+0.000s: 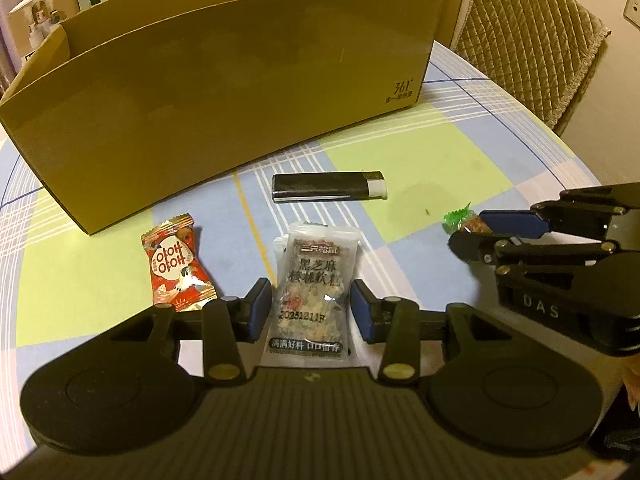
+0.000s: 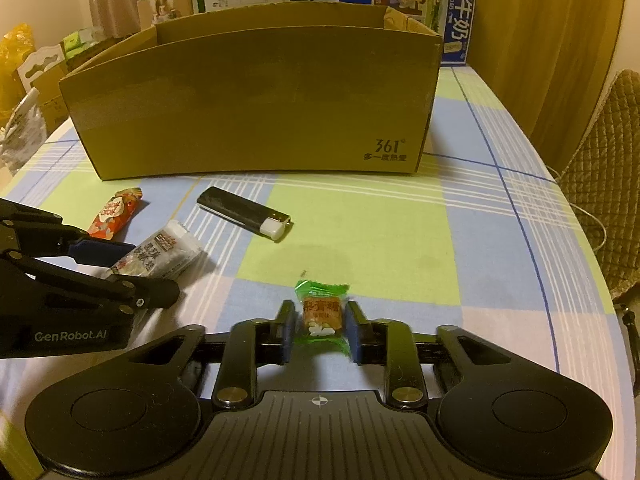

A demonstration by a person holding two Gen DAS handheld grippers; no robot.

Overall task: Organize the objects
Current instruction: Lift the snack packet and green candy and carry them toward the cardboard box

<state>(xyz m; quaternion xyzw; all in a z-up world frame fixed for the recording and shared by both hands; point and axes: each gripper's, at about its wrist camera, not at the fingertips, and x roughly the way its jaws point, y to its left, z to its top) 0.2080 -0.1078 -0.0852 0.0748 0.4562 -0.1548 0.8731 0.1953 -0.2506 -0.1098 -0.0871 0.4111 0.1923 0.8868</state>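
Snacks and a lighter (image 1: 329,186) lie on my checked tablecloth (image 2: 400,240) in front of the cardboard box (image 1: 224,92) — none inside that I can see. My left gripper (image 1: 310,310) straddles the clear snack packet (image 1: 310,292), pads just beside it, not pinching. My right gripper (image 2: 320,328) brackets the green candy (image 2: 321,312) — contact unclear. The red candy (image 1: 176,266) sits apart, left.

Cardboard box (image 1: 224,92), open top, upright at back of table. Black lighter (image 1: 329,186) with white cap lies flat just before it. Red snack packet (image 1: 177,266) flat, left. Clear grey sesame snack packet (image 1: 311,292) flat, centre. Green-wrapped candy (image 2: 321,316) flat, right, apart from the rest.
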